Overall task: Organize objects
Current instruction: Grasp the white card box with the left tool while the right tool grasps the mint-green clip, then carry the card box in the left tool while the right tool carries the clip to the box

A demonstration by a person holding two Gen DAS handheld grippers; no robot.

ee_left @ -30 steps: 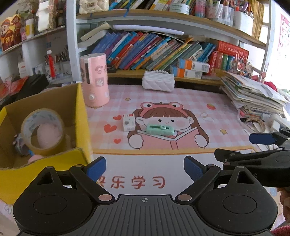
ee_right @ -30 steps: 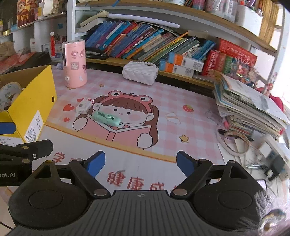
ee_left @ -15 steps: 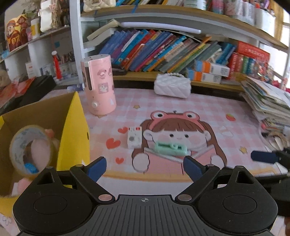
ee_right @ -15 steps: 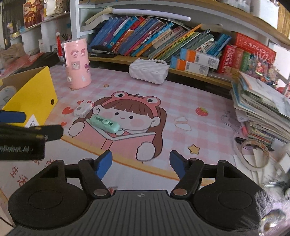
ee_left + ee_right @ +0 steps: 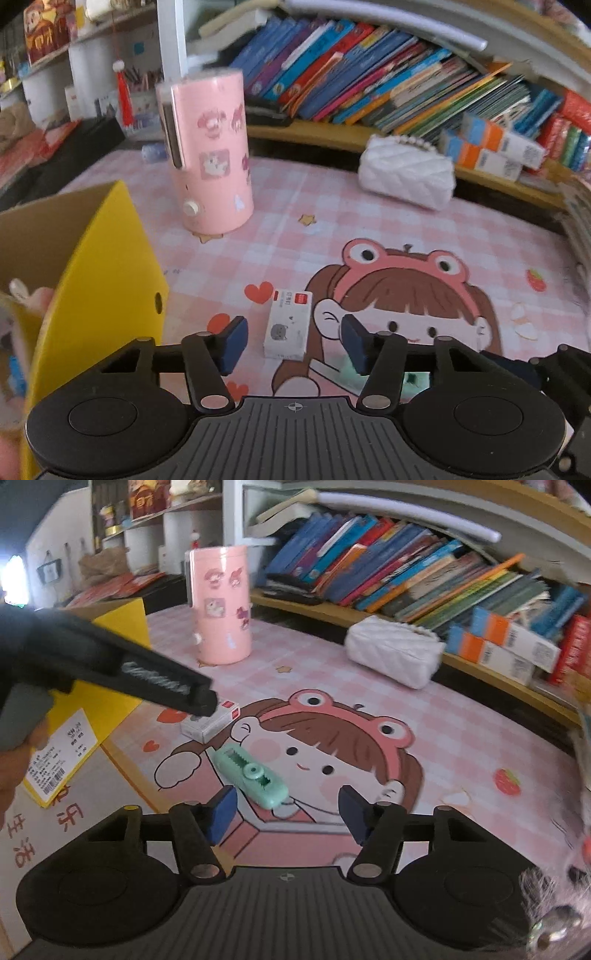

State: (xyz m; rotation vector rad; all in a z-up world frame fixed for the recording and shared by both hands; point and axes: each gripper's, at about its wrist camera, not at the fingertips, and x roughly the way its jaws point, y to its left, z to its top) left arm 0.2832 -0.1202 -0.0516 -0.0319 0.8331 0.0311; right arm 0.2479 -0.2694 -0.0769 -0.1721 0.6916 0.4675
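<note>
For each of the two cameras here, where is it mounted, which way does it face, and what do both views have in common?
Left wrist: sits on the left gripper, looking forward and down at the white box on the pink mat; its jaws have just been closing, the box between them untouched.
Right wrist: sits on the right gripper, aimed at the green clip; the left gripper and a hand show at its left.
Shared: white box, pink cylinder, yellow box, white purse, bookshelf.
</note>
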